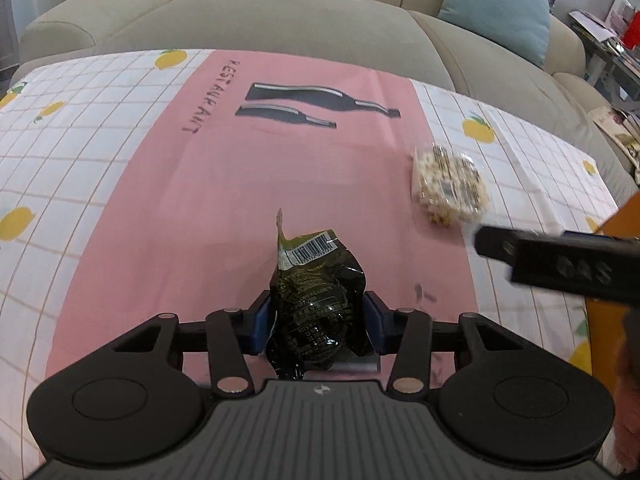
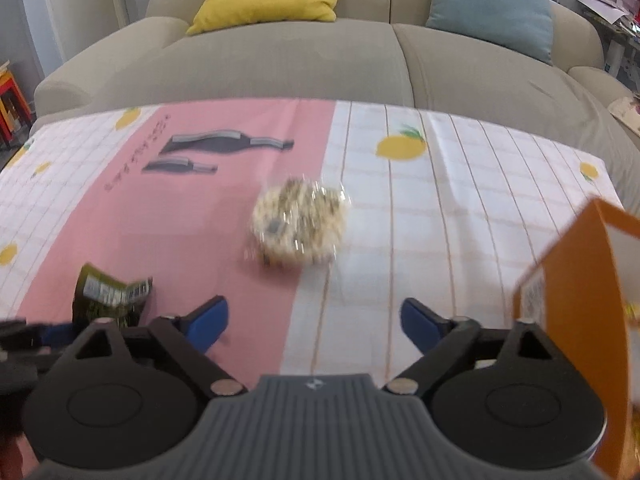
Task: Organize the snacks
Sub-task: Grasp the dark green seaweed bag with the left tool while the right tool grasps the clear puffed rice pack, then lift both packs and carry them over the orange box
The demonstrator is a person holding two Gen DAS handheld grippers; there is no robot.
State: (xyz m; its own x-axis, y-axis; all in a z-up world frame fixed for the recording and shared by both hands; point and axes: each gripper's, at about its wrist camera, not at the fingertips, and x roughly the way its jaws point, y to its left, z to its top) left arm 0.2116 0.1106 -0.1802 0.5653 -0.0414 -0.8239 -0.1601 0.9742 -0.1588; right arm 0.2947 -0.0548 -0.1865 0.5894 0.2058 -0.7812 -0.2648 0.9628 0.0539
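Snacks: two packets, dark one (image 1: 318,300) clamped in left jaws, right jaws apart

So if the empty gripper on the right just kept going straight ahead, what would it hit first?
Most likely the clear-wrapped round snack lying on the tablecloth, ahead of the open right gripper and a little left of its centre line. Blur and unclear depth leave it uncertain; held higher, it might pass over toward the sofa.

Bare tablecloth (image 2: 440,240) surrounds the clear snack pack (image 2: 299,222); orange box (image 2: 576,320) blocks right.
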